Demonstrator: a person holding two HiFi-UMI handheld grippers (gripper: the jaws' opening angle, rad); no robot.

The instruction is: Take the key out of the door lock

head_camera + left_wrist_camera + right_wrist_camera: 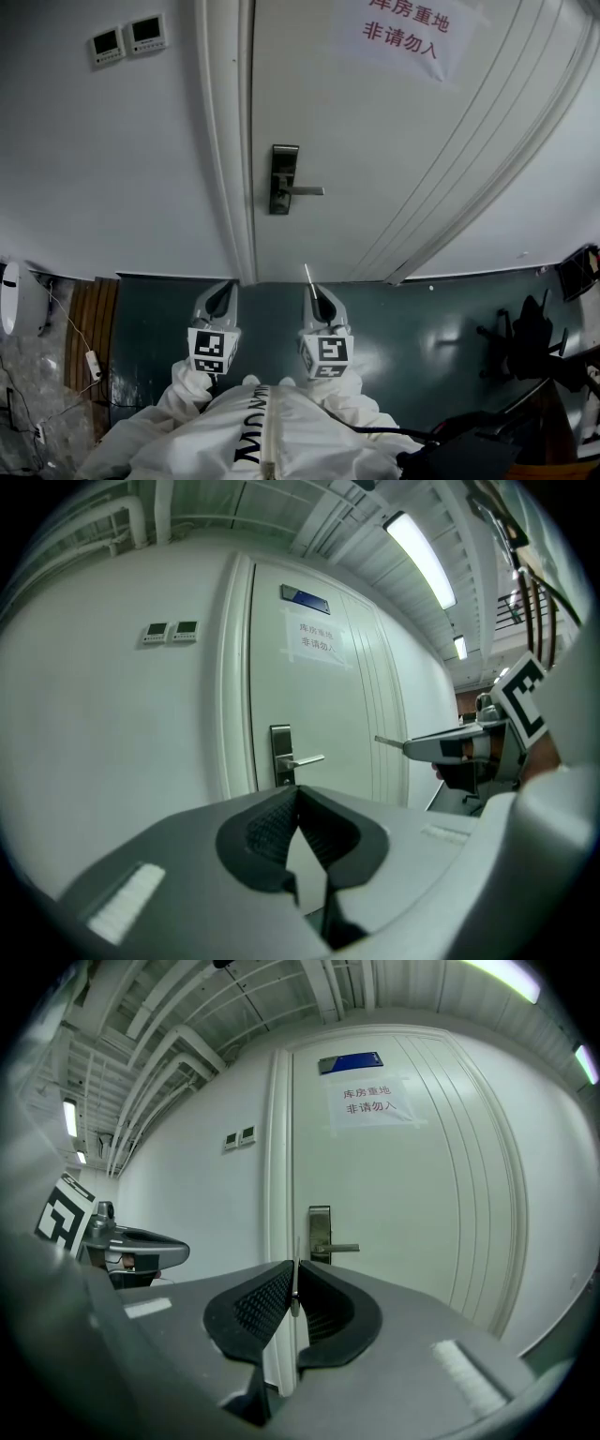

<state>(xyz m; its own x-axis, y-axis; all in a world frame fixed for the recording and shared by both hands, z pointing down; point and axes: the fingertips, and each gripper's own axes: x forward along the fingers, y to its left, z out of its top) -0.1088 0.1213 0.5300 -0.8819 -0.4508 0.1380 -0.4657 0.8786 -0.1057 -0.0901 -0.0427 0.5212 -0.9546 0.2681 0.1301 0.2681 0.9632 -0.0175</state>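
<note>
Closed white door (375,141) across the upper middle of the head view, with the lock (283,178) and its lever at centre and nothing visibly sticking out of the keyhole. At lower middle, left gripper (223,292) pinched together on nothing, and right gripper (317,296) clamped on the key (308,275), thin blade poking toward the door, well apart from the lock. Removal apparently done; at most putting the key away left.

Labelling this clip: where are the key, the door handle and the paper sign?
key (308,275), head view, on its thin metal blade.
door handle (305,190), head view, middle of the lever.
paper sign (368,1103), right gripper view, centre of the sheet.
</note>
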